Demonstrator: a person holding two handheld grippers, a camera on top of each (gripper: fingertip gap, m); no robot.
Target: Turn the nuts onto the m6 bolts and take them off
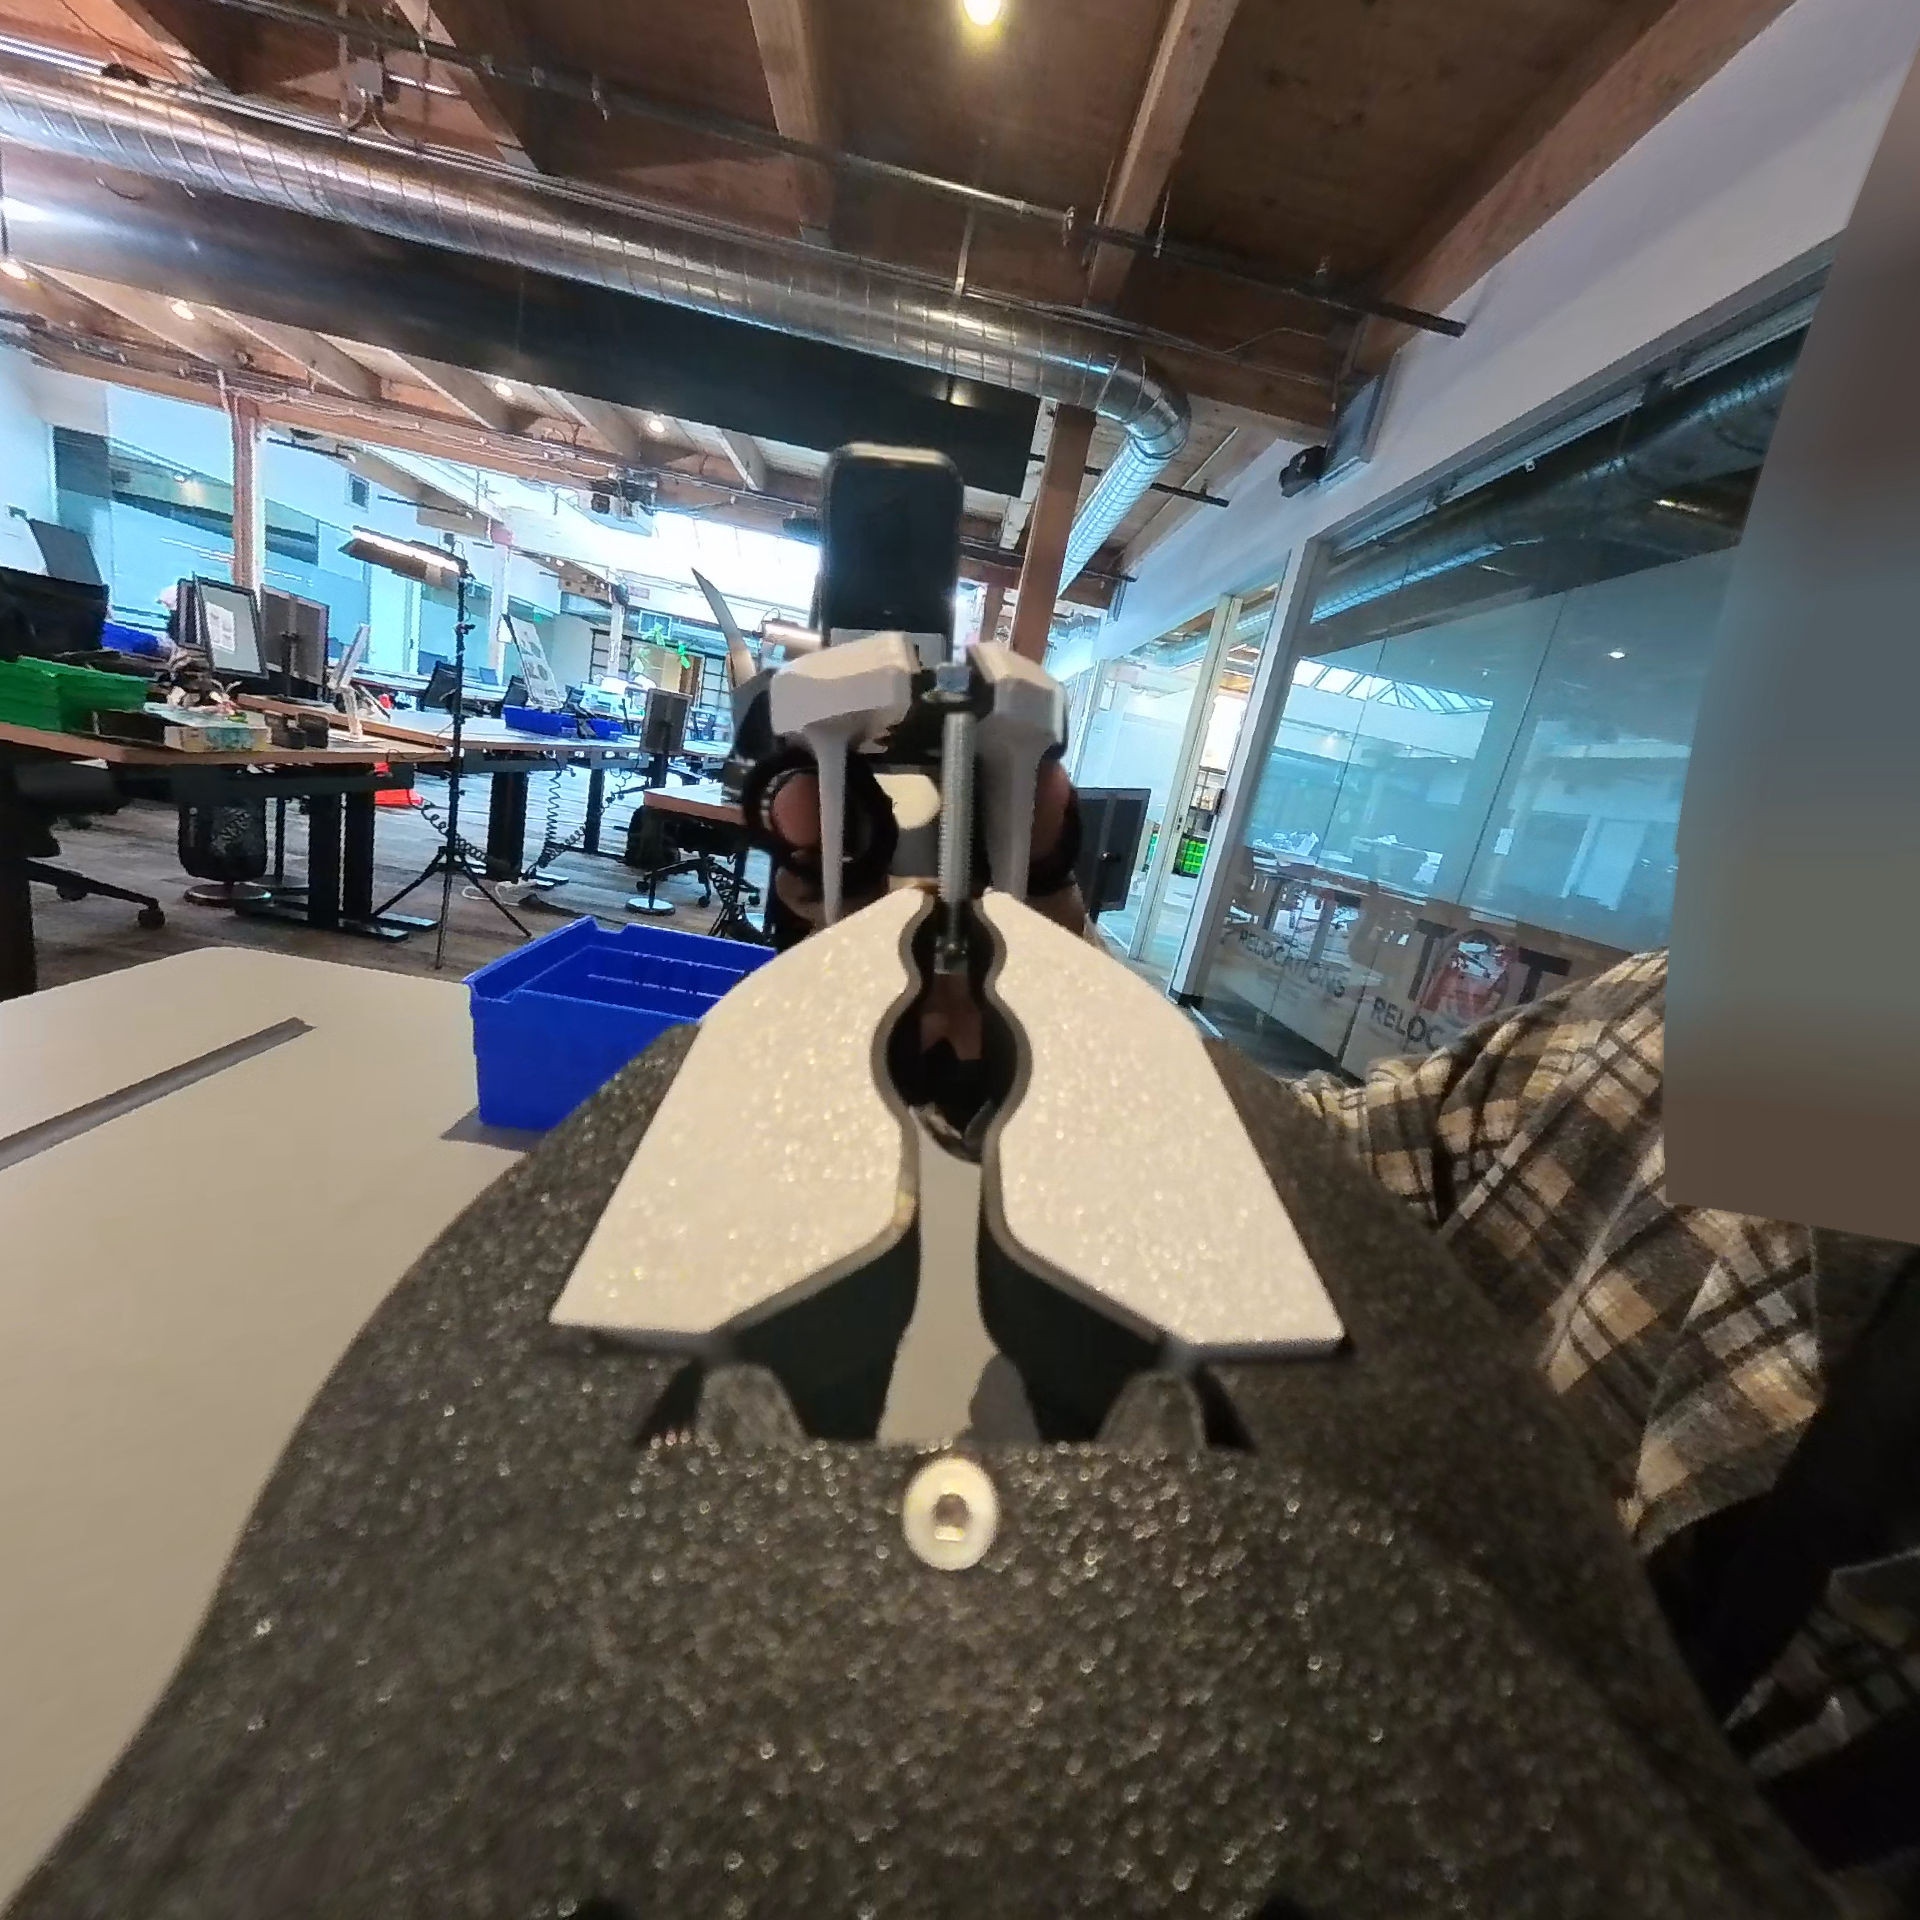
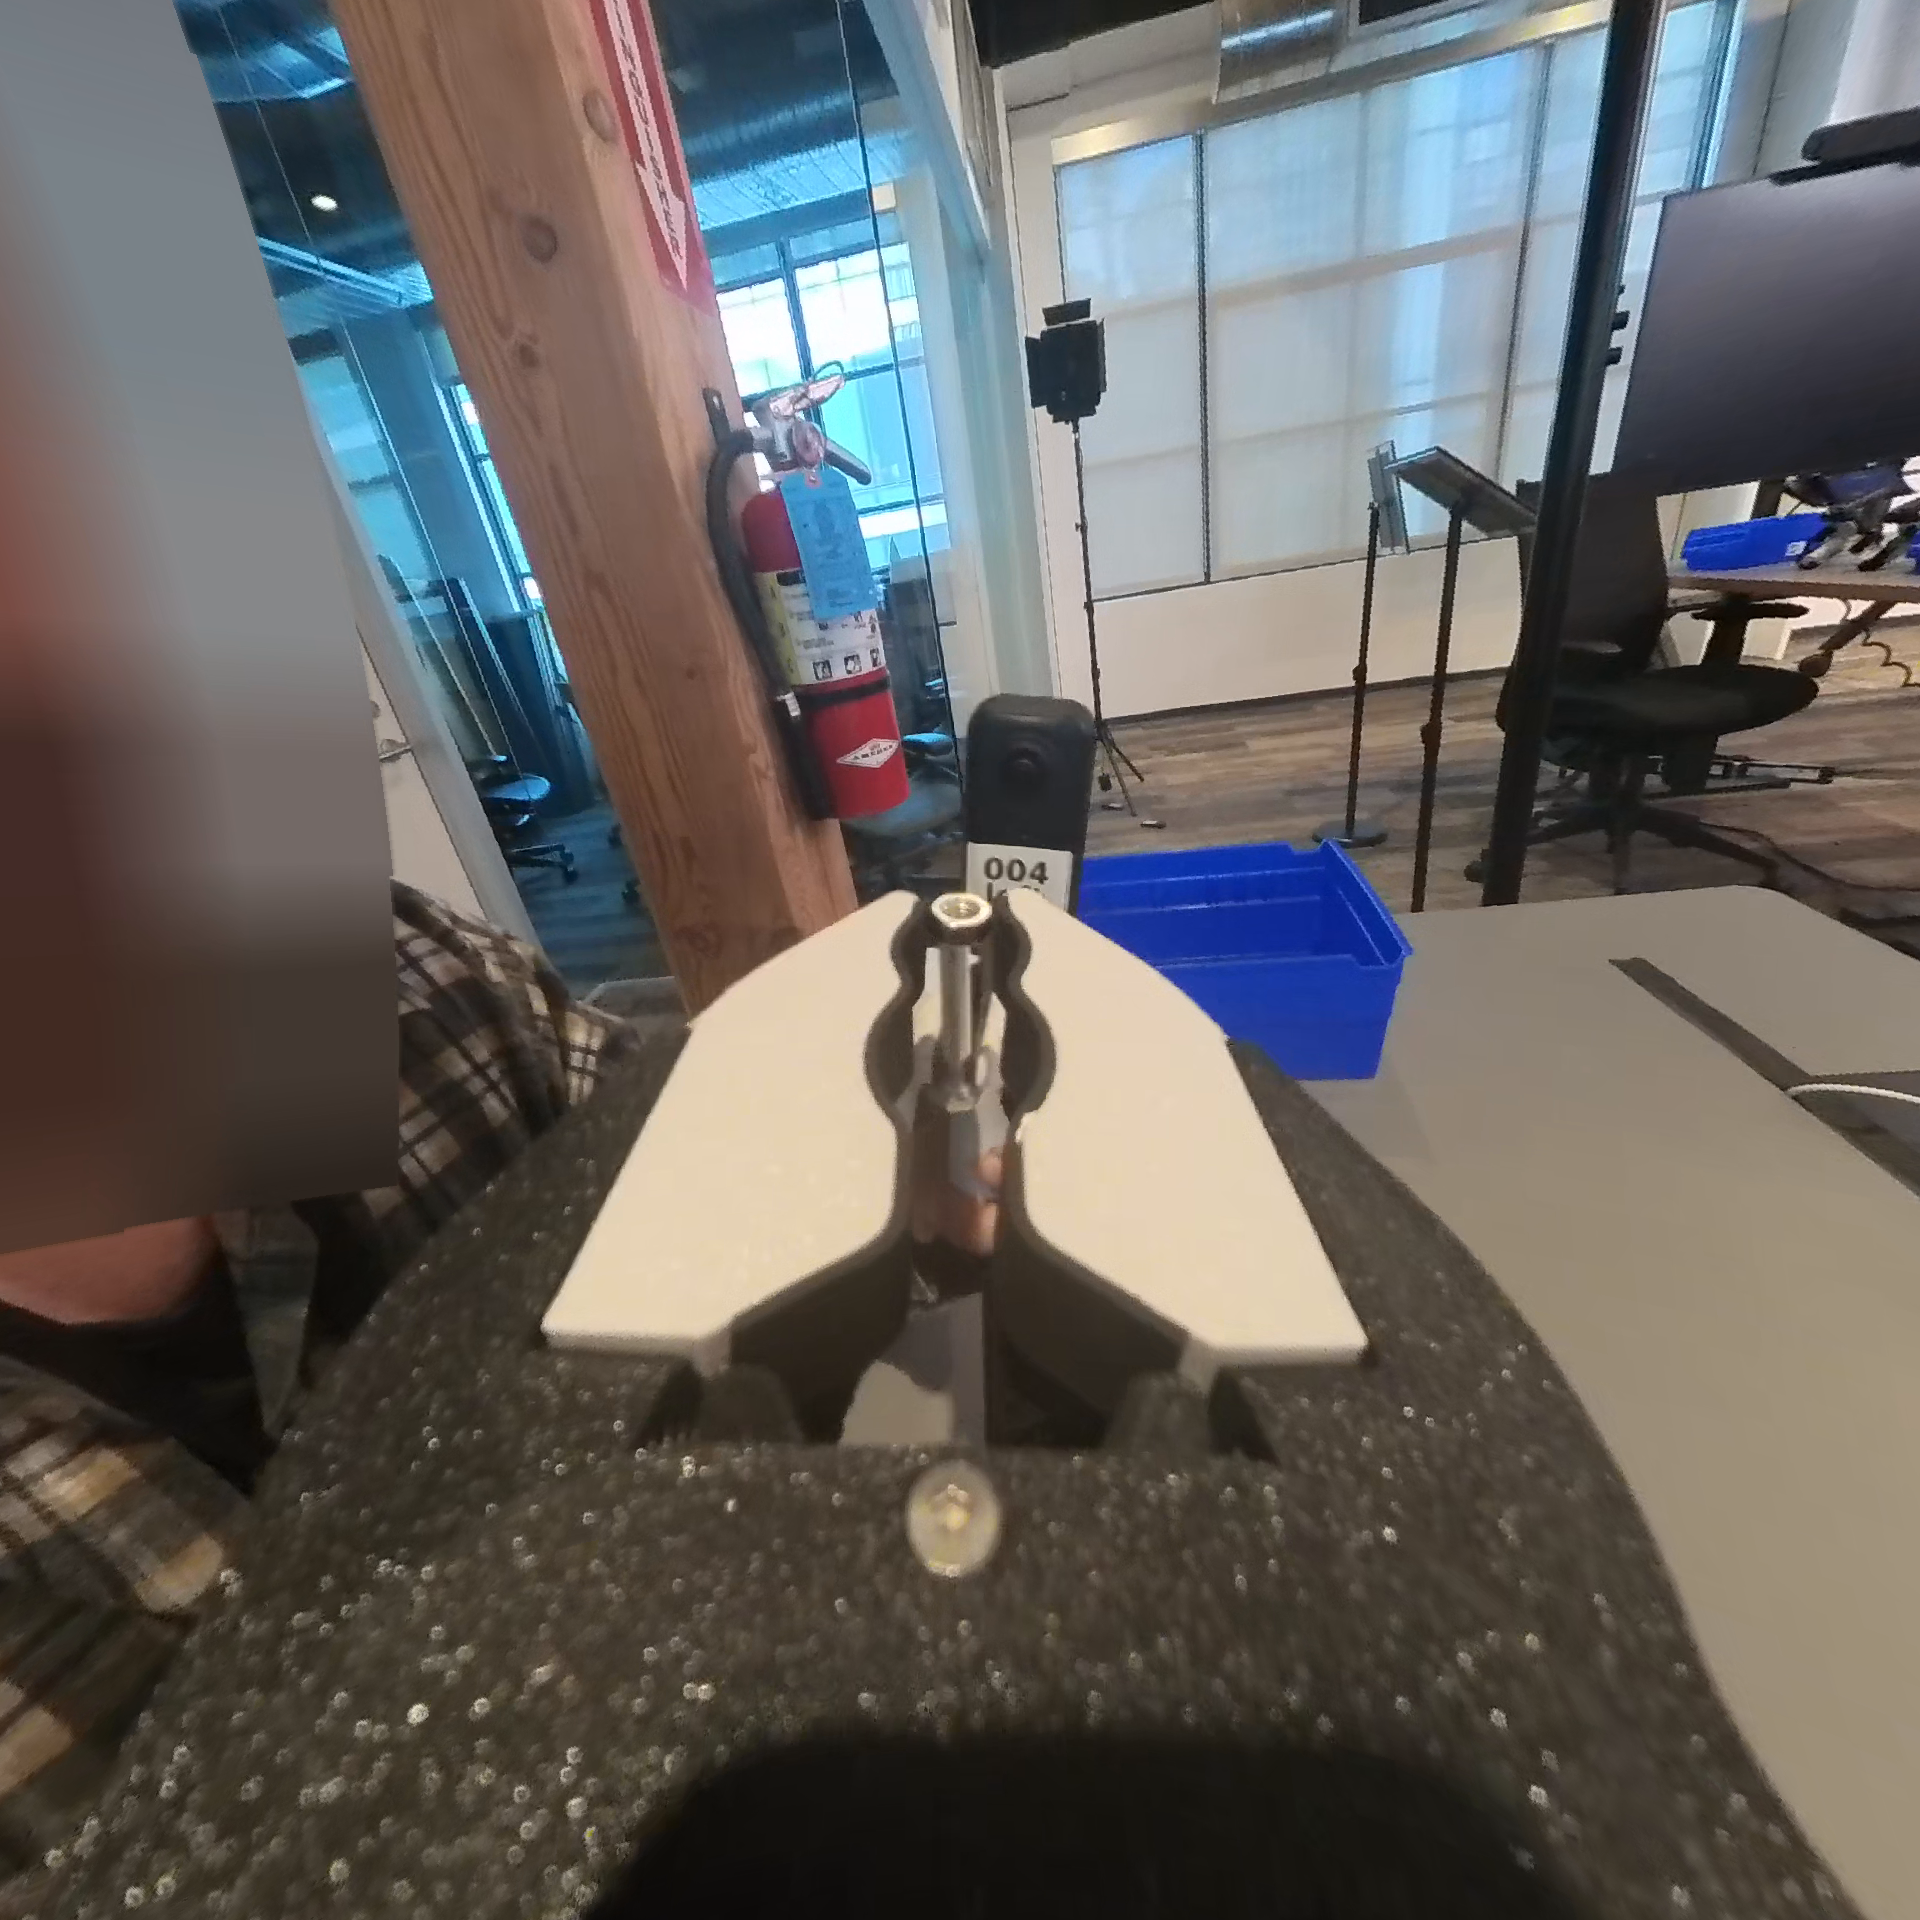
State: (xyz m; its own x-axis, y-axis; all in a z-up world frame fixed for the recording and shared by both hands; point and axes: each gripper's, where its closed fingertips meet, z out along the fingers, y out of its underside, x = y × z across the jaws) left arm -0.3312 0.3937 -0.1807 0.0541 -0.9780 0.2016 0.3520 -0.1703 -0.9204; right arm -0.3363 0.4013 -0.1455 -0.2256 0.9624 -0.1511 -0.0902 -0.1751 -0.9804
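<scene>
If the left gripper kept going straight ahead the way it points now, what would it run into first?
Most likely the right gripper, which faces the left gripper directly ahead. The bolt already spans between them, its threaded end in the left one's fingertips. How far apart they stand is unclear.

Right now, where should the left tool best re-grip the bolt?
Probably take the bolt on its exposed threaded shank, coming in from the side with fingers across its axis. It stands nearly upright, its top end in the right tool and its lower end in the left tool.
</scene>
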